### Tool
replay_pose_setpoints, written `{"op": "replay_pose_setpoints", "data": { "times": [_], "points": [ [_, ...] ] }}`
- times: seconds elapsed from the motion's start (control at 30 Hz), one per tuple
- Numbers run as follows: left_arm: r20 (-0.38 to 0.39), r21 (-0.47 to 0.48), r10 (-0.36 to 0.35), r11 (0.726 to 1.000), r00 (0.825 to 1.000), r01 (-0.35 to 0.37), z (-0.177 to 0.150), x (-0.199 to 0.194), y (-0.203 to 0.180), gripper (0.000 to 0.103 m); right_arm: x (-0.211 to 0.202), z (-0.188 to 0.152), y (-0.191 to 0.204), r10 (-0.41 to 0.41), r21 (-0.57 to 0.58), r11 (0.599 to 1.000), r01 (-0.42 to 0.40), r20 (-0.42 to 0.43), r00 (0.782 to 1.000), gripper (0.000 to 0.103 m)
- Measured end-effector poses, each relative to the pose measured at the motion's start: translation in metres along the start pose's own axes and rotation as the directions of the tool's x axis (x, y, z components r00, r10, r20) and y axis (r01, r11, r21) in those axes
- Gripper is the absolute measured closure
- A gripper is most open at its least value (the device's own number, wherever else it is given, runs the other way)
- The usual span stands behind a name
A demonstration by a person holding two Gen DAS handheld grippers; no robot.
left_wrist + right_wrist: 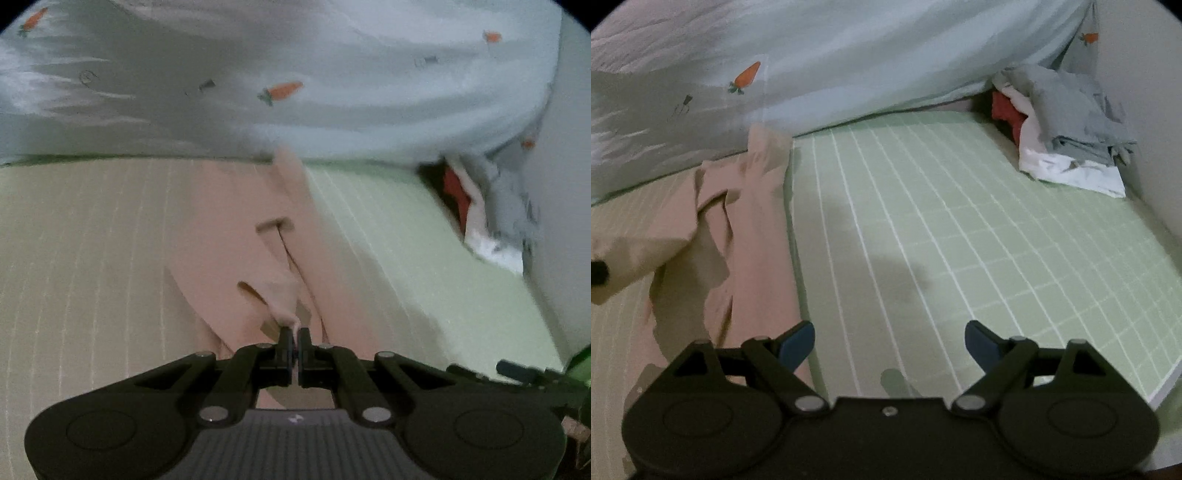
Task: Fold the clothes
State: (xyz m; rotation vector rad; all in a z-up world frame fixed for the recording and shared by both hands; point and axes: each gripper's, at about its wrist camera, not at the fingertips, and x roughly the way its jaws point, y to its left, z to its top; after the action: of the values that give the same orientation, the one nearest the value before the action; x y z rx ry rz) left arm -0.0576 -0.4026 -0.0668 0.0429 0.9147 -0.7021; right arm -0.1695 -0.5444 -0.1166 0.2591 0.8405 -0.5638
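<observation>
In the left wrist view, the left gripper (294, 334) is sitting at the lower centre of the frame with its jaws pressed together, pinching a small fold of the beige garment (236, 236). That garment is running up the middle of the frame as a long pinkish-beige strip, lying across the seam between a cream mat (81, 240) on the left and a green gridded mat (399, 236) on the right. A pale blue carrot-print sheet (332, 92) is filling the top of the frame, and a pile of clothes (487, 206) is showing blurred at the right edge.

In the right wrist view, the right gripper (889, 341) is hovering at the bottom centre, its blue-padded jaws spread wide with nothing between them, above the green gridded mat (960, 221). The beige garment (738, 236) is lying rumpled at the left, partly lifted. The pile of clothes (1067, 133), grey, white and red, is resting in the upper right corner.
</observation>
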Motion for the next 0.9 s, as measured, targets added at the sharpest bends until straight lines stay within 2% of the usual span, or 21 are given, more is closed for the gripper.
{"op": "replay_pose_setpoints", "data": {
  "times": [0.2, 0.27, 0.33, 0.4, 0.47, 0.57, 0.77, 0.9],
  "points": [
    [-0.056, 0.003, 0.030, 1.000, 0.998, -0.030, -0.017, 0.001, -0.006, 0.095, -0.004, -0.016, -0.003, 0.033, -0.013, 0.999, -0.033, -0.020, 0.999, 0.014],
    [-0.060, 0.004, 0.044, 0.999, 0.997, -0.043, -0.022, -0.003, -0.005, 0.089, -0.005, -0.019, -0.002, 0.048, -0.021, 0.999, -0.049, -0.023, 0.999, 0.014],
    [-0.063, 0.001, 0.055, 0.998, 0.997, -0.055, -0.028, -0.008, -0.003, 0.087, -0.005, -0.020, 0.002, 0.063, -0.029, 0.998, -0.064, -0.026, 0.998, 0.014],
    [-0.070, -0.006, 0.080, 0.997, 0.994, -0.080, -0.031, -0.009, 0.001, 0.080, -0.005, -0.021, 0.005, 0.081, -0.038, 0.996, -0.082, -0.026, 0.996, 0.013],
    [-0.078, -0.014, 0.115, 0.993, 0.990, -0.116, -0.034, -0.011, 0.005, 0.071, -0.005, -0.021, 0.009, 0.106, -0.049, 0.993, -0.107, -0.022, 0.994, 0.008],
    [-0.091, -0.027, 0.163, 0.986, 0.982, -0.166, -0.039, -0.013, 0.014, 0.063, -0.004, -0.021, 0.021, 0.139, -0.085, 0.987, -0.139, -0.002, 0.990, 0.000],
    [-0.122, -0.042, 0.229, 0.971, 0.966, -0.235, -0.044, -0.012, 0.029, 0.058, 0.007, -0.009, 0.051, 0.234, -0.149, 0.962, -0.231, 0.007, 0.972, 0.000],
    [-0.149, -0.059, 0.258, 0.961, 0.954, -0.270, -0.048, -0.007, 0.036, 0.058, 0.016, -0.005, 0.078, 0.297, -0.206, 0.933, -0.294, -0.018, 0.955, 0.000]
  ]
}}
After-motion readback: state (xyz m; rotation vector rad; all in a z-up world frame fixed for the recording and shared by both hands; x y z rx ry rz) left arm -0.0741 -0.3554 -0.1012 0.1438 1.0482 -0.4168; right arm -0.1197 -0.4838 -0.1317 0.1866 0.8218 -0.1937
